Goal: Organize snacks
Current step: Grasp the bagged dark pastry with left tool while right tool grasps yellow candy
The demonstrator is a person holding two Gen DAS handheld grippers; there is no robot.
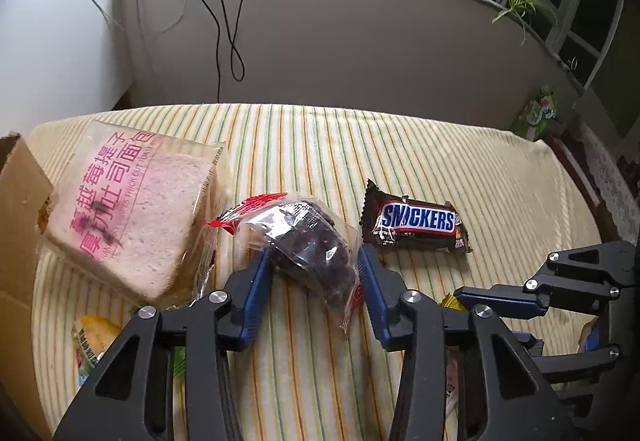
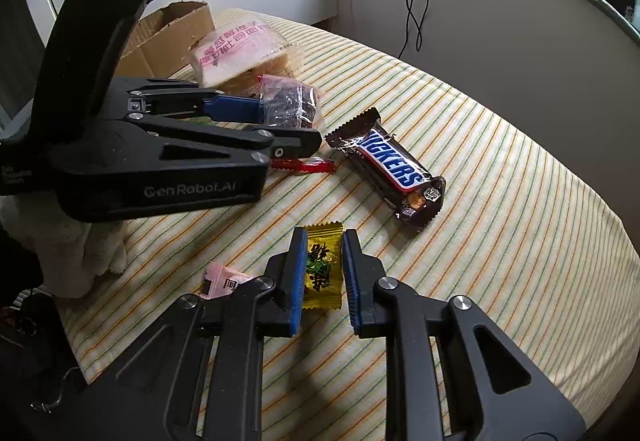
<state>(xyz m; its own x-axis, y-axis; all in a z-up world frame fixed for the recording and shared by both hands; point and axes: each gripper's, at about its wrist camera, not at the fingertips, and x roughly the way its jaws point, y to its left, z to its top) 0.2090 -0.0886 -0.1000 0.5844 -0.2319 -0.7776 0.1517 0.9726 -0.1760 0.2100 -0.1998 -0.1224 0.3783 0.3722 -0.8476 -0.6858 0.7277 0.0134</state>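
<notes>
My left gripper [image 1: 314,255] has its blue fingers on both sides of a dark cake in a clear wrapper with red ends [image 1: 308,241], touching it; the cake also shows in the right wrist view [image 2: 290,103], as does the left gripper [image 2: 280,121]. My right gripper [image 2: 323,241] has its fingers close on either side of a yellow candy packet [image 2: 323,269] lying on the striped cloth. A Snickers bar [image 1: 416,221] lies to the right of the cake, and shows in the right wrist view [image 2: 390,169].
A bagged slice of toast bread [image 1: 132,213] leans on a cardboard box [image 1: 20,225] at the left. A pink packet [image 2: 224,279] lies left of my right gripper. A green-yellow packet [image 1: 92,337] lies under my left gripper. A wall stands behind the striped table [image 1: 500,181].
</notes>
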